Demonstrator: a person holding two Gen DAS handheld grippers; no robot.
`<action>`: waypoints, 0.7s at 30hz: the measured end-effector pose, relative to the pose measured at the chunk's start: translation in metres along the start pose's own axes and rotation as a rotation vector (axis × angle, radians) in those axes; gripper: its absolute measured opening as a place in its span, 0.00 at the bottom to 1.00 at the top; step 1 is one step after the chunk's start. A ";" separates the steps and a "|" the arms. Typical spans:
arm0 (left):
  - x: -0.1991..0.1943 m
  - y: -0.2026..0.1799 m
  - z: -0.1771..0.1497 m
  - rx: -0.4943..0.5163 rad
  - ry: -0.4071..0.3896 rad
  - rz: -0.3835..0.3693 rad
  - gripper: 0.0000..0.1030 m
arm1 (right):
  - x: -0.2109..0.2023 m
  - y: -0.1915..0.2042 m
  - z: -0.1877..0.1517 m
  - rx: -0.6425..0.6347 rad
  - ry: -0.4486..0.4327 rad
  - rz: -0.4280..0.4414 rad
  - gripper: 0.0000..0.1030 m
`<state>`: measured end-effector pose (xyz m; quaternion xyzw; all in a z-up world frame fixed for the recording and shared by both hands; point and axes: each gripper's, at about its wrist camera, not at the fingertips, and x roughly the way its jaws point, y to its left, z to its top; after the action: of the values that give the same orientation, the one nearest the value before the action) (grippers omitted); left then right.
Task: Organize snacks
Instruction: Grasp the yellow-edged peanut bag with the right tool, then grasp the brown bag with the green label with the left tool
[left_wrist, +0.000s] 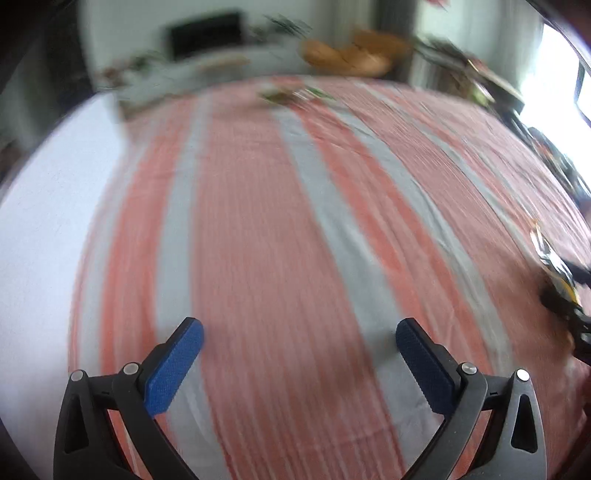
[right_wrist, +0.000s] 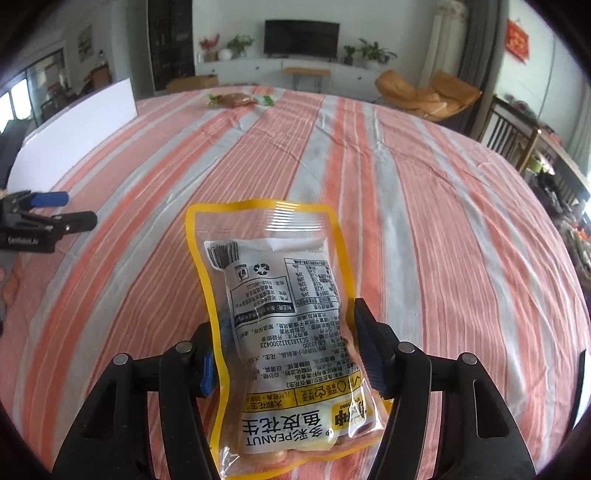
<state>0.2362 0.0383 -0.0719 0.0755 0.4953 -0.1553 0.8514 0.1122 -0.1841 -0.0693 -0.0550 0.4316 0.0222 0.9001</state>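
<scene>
Nearby, a white board flanks the striped cloth.

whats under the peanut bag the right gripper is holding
Beneath the peanut bag held in the right gripper lies the striped tablecloth. The patch of cloth directly behind the bag is covered, so anything lying there cannot be seen.

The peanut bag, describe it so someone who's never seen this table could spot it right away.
Start at the big table under the orange-and-grey striped cloth. At its near edge the right gripper clamps the peanut bag. Unlike the green-and-brown packet at the far edge, it is clear, yellow-bordered and printed PEANUT.
</scene>
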 end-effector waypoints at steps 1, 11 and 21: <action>0.004 0.000 0.013 0.030 0.031 -0.008 1.00 | 0.003 0.002 0.002 0.000 0.000 -0.002 0.65; 0.077 0.010 0.210 0.203 0.041 0.143 1.00 | 0.015 0.001 0.010 0.026 0.020 0.057 0.78; 0.127 0.029 0.264 0.067 -0.017 -0.002 0.58 | 0.017 0.002 0.009 0.025 0.021 0.071 0.81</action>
<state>0.5211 -0.0330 -0.0518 0.1021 0.4826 -0.1731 0.8525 0.1294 -0.1808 -0.0768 -0.0286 0.4430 0.0484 0.8947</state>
